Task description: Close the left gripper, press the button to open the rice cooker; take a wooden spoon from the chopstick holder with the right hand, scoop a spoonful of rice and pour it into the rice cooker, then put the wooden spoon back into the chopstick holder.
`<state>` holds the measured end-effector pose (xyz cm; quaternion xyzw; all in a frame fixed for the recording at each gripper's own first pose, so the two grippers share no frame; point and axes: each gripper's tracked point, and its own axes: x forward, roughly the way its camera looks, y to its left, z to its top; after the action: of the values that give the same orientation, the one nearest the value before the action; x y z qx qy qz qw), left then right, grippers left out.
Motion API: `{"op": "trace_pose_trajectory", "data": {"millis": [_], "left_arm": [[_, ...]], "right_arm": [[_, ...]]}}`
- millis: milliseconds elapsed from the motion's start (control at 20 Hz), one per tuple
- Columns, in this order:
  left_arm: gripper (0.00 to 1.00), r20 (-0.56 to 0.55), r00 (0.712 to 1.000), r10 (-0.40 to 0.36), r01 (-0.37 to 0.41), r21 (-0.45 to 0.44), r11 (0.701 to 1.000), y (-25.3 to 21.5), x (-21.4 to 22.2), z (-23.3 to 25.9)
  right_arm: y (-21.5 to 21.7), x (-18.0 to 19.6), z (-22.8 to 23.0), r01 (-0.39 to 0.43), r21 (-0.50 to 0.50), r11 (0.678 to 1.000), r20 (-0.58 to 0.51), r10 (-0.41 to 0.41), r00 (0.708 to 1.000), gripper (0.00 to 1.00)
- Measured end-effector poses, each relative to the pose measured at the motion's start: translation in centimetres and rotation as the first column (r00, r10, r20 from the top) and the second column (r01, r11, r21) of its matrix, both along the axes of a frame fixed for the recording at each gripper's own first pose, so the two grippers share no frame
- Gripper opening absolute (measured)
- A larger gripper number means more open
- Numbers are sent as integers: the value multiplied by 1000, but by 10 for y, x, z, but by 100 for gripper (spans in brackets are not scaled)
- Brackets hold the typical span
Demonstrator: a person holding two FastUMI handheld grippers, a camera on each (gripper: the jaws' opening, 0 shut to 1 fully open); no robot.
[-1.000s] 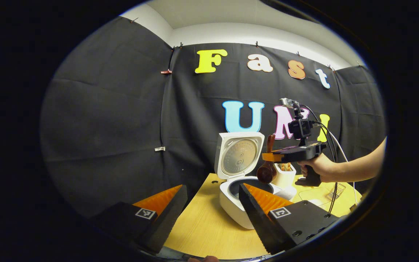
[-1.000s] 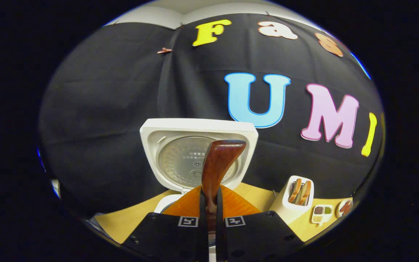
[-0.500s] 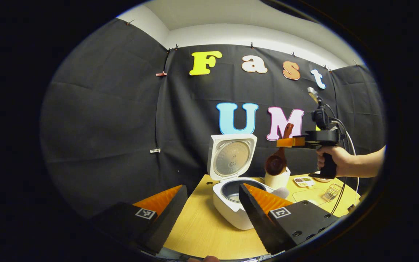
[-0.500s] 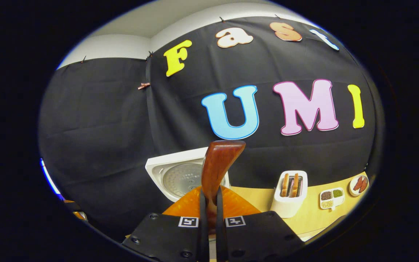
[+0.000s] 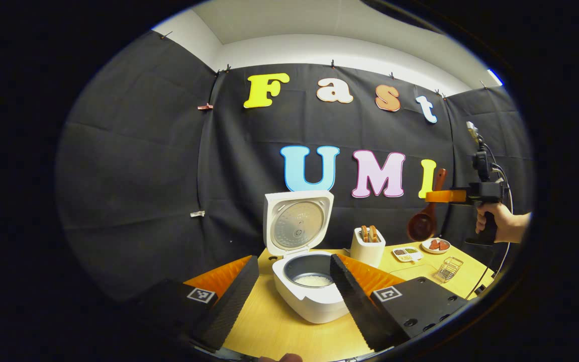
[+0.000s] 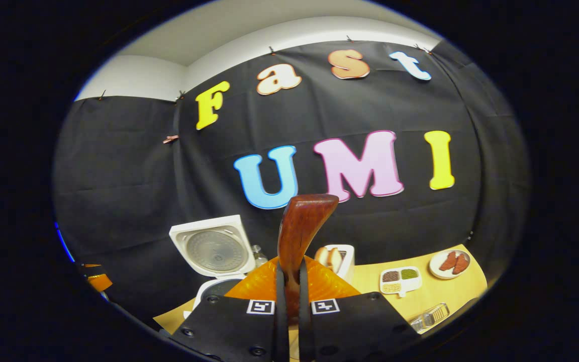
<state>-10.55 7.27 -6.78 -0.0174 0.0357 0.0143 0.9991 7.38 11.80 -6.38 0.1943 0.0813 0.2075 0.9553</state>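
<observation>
Fingers of the right gripper clamp the wooden spoon handle, held high above the counter, right of the chopstick holder. Left gripper fingers are spread before the open rice cooker.

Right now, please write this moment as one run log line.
rice cooker: lid open, rice inside | right gripper: shut on wooden spoon, held in air | left gripper: open | chopstick holder: awaiting spoon

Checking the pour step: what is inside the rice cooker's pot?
The open rice cooker holds a pale patch of rice on the pot's floor; the left gripper's finger hides its right side.
</observation>
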Motion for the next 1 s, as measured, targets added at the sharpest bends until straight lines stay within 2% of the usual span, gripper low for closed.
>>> {"op": "trace_pose_trajectory", "data": {"millis": [250,500,600,750,1000], "left_arm": [[98,6,1000,-11,11,13,1000,-35,15,8],[98,-5,1000,-2,2,28,1000,-73,30,14],[98,-14,1000,1,-1,20,1000,-87,34,14],[98,-34,999,12,-12,4,1000,-106,40,13],[98,-54,998,42,-40,44,998,-126,43,17]], "right_arm": [[-104,12,-60,115,-54,992,-80,-119,990,12],[-184,26,-134,200,-84,976,-186,-212,959,12],[-203,30,-160,209,-91,974,-219,-224,950,12],[-212,35,-203,177,-117,977,-270,-203,941,12],[-227,41,-253,157,-146,977,-319,-197,927,12]]}}
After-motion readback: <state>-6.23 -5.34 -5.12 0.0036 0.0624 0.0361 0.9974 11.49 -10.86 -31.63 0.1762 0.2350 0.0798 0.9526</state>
